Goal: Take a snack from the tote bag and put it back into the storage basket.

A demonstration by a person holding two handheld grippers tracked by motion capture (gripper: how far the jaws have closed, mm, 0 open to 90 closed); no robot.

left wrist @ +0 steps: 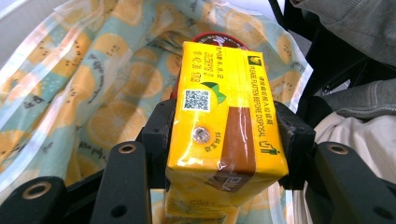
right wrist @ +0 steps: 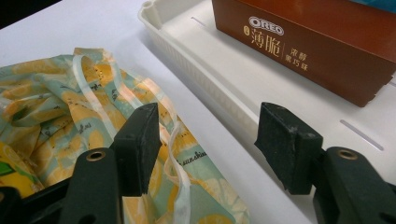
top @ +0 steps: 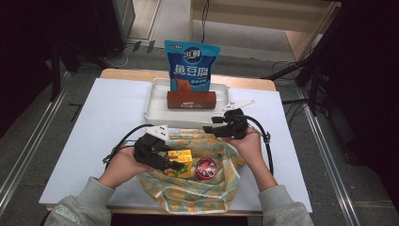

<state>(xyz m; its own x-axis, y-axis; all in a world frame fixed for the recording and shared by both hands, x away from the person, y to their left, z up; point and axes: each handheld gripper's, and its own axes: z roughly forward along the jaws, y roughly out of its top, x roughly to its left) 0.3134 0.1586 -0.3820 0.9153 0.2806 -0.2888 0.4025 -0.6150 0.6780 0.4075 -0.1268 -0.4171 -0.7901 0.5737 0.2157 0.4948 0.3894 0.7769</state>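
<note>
A yellow drink carton (left wrist: pixel 224 126) is clamped between the pads of the left gripper (top: pixel 162 157), above the open lemon-print bag (top: pixel 197 188). The right gripper (right wrist: pixel 210 144) is held wide open and empty beside the bag's rim. A brown biscuit box (right wrist: pixel 308 42) is seen in the white tray (top: pixel 155 110), a red-lidded can (top: pixel 206 168) in the bag.

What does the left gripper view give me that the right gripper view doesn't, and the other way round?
Left gripper view: the left gripper is shut on the yellow drink carton, its pads against both sides, with a red lid just behind it inside the bag.

Right gripper view: the right gripper has open jaws with nothing between the pads, over the bag's edge beside the white tray, which holds a brown Oreo box.

Both: the orange-print bag.
</note>
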